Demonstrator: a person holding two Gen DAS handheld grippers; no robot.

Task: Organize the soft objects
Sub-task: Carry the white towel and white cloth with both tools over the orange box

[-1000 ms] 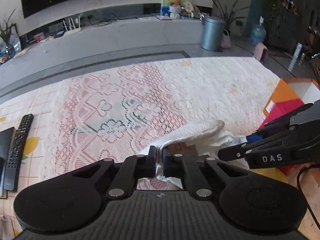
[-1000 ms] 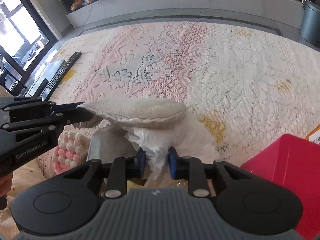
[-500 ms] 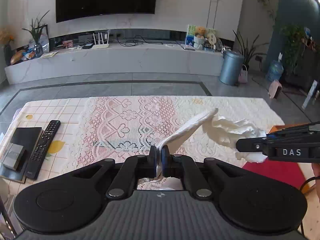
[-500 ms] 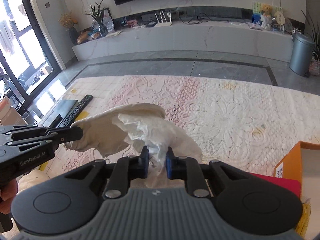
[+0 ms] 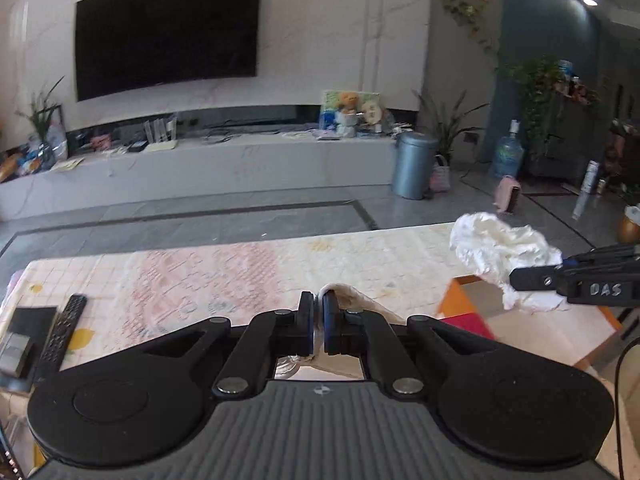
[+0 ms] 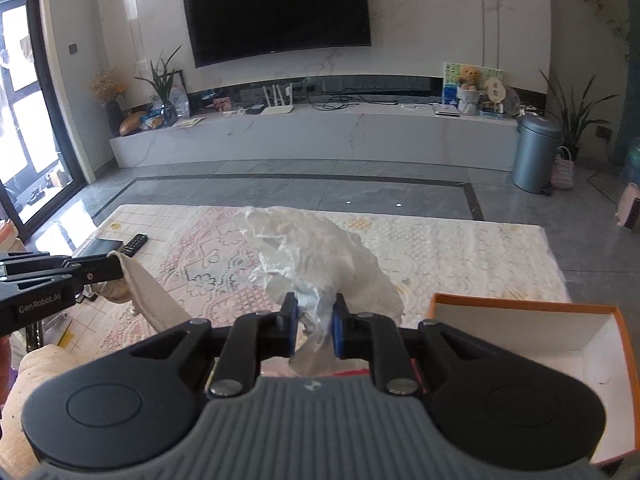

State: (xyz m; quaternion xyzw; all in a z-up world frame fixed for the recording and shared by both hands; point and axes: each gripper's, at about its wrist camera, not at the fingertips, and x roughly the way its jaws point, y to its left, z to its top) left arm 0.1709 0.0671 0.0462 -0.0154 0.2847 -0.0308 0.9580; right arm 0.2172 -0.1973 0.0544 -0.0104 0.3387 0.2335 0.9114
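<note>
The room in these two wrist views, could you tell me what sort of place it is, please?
Most likely a home living room. A large wall-mounted television hangs above a long low media console, potted plants stand nearby, and a remote control lies on a lace-covered table.

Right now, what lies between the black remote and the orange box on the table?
In the right wrist view, only the lace tablecloth lies between remote and orange box; the held white paper hangs above it.
</note>
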